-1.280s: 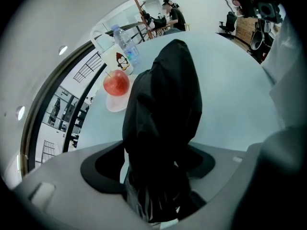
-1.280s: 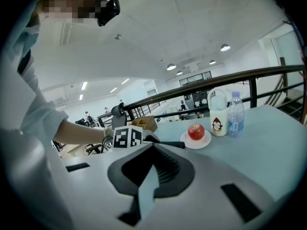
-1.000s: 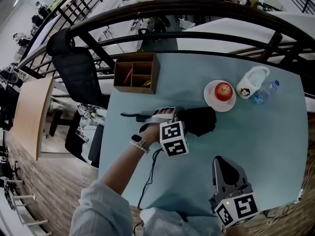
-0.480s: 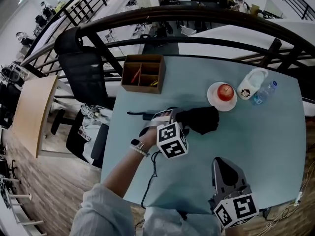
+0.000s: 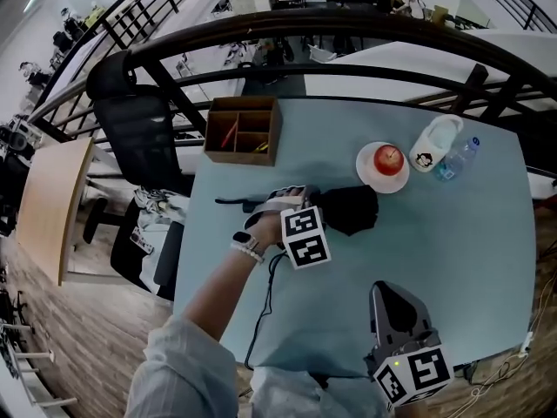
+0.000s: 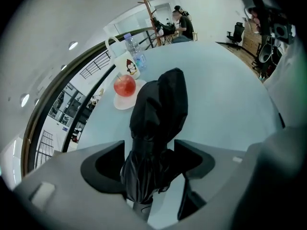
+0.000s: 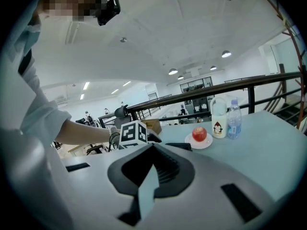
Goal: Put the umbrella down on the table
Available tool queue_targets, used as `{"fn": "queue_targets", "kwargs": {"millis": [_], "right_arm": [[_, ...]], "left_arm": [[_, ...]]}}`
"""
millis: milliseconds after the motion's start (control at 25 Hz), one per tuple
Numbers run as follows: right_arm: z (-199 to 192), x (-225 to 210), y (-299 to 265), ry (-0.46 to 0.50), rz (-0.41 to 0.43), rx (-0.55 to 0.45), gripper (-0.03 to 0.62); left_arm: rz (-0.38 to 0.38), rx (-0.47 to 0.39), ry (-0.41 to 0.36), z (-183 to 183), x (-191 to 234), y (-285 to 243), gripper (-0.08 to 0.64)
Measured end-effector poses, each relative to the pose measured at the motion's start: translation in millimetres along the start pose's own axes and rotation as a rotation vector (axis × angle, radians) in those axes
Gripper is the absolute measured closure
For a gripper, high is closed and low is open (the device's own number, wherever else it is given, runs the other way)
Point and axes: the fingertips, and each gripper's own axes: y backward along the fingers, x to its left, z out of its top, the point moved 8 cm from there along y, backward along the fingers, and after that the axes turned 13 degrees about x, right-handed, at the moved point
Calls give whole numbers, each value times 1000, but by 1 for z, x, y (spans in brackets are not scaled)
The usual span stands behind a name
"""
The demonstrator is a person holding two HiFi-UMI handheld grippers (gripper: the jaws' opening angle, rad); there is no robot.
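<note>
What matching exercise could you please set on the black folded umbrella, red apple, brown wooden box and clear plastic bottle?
Things: 1 black folded umbrella; 2 red apple; 3 brown wooden box; 4 clear plastic bottle.
Places: A on the white plate; B in the left gripper; C beside the white jug; D at the pale blue table's far-left corner.
Pairs: 1-B, 2-A, 3-D, 4-C.

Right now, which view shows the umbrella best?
The left gripper view: the black folded umbrella fills its centre, pinched in the left claw. The head view shows the umbrella full length by the plate, with the marker cube covering its middle. The right gripper view catches only a thin dark sliver beyond that cube.
</note>
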Motion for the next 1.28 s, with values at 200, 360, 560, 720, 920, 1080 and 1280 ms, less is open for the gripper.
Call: {"fn": "queue_targets", "kwargs": {"millis": [200,360,560,720,920,1080,1280], "right_arm": [[2,-11,-5,-7,-3,7,594],[5,-17,-9,27,-12,18,594],[9,-22,-12,21,-8,16,594],[9,-20,-15,13,4,20,594],[9,-13,-15,18,9,19,594],[7,-5,-14,19,4,18,595],[4,8,-6,24,-2,9,594]], "left_arm": [[-34,32,-13,4,6,-15,256],[-56,60,-15,4,8,-26,258],[-60,60,-38,4,5,-27,281],[-55,45,-51,3,2,-24,293],[-60,25,-73,3,-9,-21,296],[-67,13,-79,2,-21,-17,296],[-81,-3,-95,-1,-41,-8,296]]}}
